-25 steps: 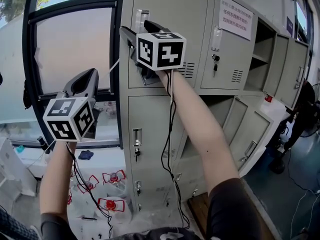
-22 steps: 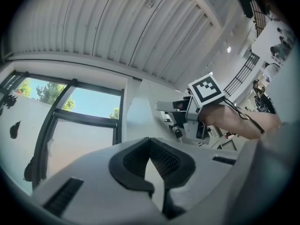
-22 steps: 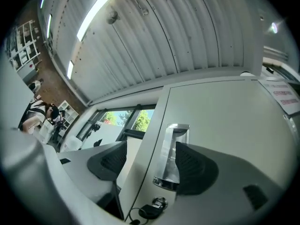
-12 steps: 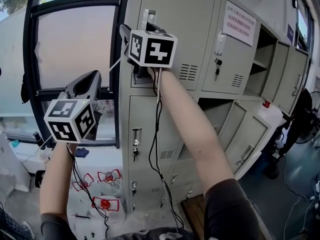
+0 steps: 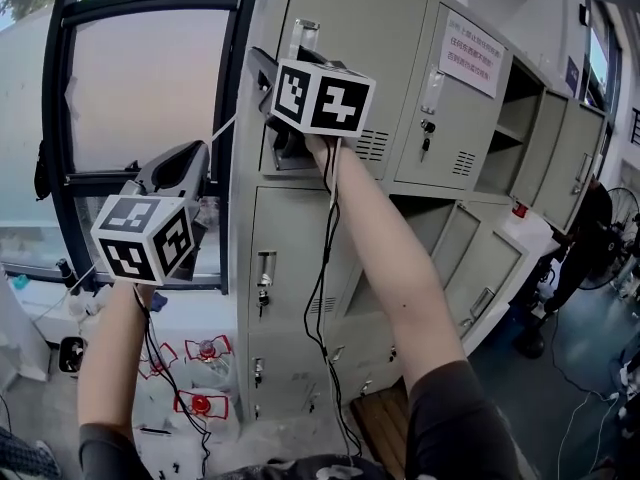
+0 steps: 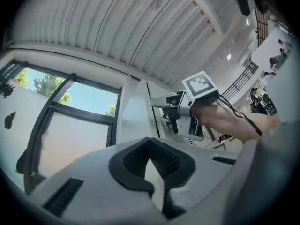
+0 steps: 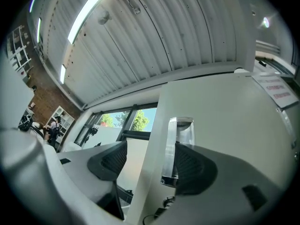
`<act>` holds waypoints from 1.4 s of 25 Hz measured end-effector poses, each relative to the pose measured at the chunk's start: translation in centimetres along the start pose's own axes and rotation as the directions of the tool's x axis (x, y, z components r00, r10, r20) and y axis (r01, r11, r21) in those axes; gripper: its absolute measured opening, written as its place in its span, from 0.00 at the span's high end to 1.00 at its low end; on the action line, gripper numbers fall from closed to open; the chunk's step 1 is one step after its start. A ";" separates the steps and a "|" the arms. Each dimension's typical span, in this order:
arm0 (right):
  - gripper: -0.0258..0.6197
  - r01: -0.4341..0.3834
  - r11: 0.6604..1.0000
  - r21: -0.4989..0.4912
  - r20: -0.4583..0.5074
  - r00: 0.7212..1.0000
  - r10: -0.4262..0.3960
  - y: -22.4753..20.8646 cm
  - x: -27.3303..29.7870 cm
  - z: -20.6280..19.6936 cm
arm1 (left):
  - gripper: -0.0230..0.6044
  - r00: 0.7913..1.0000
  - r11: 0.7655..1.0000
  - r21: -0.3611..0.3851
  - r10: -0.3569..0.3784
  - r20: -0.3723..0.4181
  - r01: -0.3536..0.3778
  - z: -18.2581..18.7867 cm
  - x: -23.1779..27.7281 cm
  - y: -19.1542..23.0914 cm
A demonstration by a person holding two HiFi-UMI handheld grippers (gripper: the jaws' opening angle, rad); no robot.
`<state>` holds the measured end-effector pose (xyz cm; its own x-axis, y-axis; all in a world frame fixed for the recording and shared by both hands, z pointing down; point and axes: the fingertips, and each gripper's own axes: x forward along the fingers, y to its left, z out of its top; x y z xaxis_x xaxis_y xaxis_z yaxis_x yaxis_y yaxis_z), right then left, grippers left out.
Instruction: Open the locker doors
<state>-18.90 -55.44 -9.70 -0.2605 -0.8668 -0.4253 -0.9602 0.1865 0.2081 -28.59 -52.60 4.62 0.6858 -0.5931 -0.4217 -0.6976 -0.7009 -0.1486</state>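
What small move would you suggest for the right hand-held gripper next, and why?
Probably close the right hand-held gripper on the clear door handle. Its jaws stand apart with the handle between them, close to one pad, and the top-left locker door looks shut, so a grip should come before any pull.

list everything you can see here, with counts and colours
pale grey metal locker bank: one, grey, centre to right; several right-hand doors open
clear plastic door handle: one, transparent, top-left locker door
white paper notice: one, white with red print, second top door
black-framed window: one, black frame, left of the lockers
red-and-white floor objects: at least two, on the floor by the locker base
left gripper: one, grey, in front of the window, jaws together, empty
right gripper: one, grey, jaws apart astride the top-left door's edge and handle
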 end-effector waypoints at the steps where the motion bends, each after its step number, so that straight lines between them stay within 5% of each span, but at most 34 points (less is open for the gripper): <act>1: 0.48 0.018 1.000 -0.009 0.002 1.000 -0.018 0.0 -0.3 0.2 | 0.95 1.000 1.000 -0.001 -0.005 0.000 0.005 0.0 -0.1 -0.2; 14: 0.71 0.230 0.968 -0.102 0.030 0.973 -0.228 -1.0 -4.7 2.5 | 0.95 0.999 0.998 -0.033 -0.051 -0.007 0.051 1.0 -2.4 -2.8; 26: 0.70 0.199 0.970 -0.140 0.024 0.980 -0.197 -0.9 -9.2 4.6 | 0.95 0.993 0.992 -0.054 -0.116 -0.007 0.116 1.8 -3.0 -6.9; 35: 0.69 0.237 0.907 -0.349 0.113 0.971 -0.210 -0.8 -13.2 6.2 | 0.95 0.989 0.988 -0.056 -0.145 0.016 0.146 2.7 -2.0 -10.0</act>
<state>-15.34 -41.24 -9.70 -0.0624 -0.8286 -0.5564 -0.8971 -0.1978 0.3952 -23.50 -43.32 4.55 0.7764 -0.4791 -0.4096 -0.5777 -0.8008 -0.1583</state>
